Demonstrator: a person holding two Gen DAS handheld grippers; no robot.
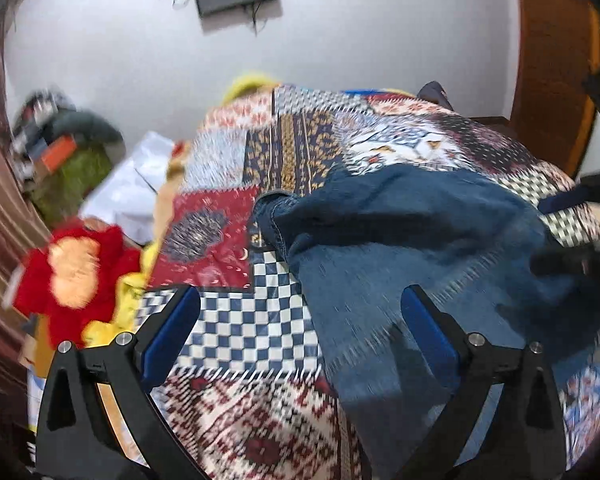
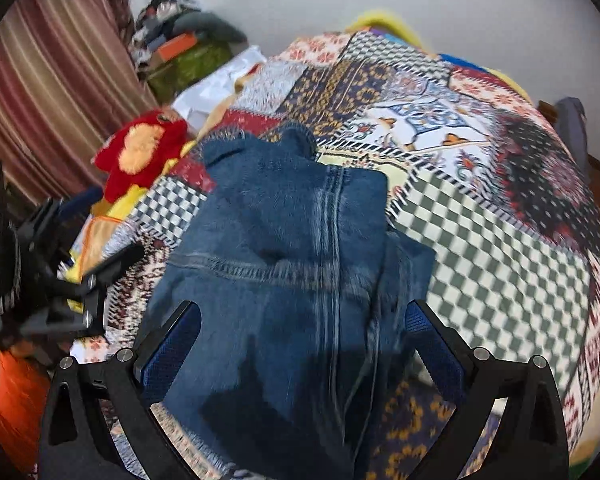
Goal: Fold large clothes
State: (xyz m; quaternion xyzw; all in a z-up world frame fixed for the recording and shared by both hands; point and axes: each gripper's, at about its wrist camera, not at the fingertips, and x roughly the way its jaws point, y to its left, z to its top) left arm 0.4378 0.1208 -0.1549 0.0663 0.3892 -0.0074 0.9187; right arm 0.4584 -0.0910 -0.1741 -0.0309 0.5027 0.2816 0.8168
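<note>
A pair of blue denim jeans (image 1: 412, 252) lies bunched on a patchwork bedspread (image 1: 240, 332). In the right wrist view the jeans (image 2: 284, 248) lie lengthwise with a seam up the middle, partly doubled over on the right. My left gripper (image 1: 300, 300) is open and empty above the jeans' left edge. It also shows in the right wrist view (image 2: 100, 248) at the left, beside the jeans. My right gripper (image 2: 302, 312) is open and empty, its blue pads (image 2: 172, 352) either side of the jeans. It appears blurred in the left wrist view (image 1: 576, 232).
A red and yellow plush toy (image 1: 80, 276) lies at the bed's left edge, also in the right wrist view (image 2: 140, 156). A striped curtain (image 2: 48, 92), piled clutter (image 2: 180, 52) and white bags (image 1: 136, 184) stand left. A wooden door frame (image 1: 556, 60) stands right.
</note>
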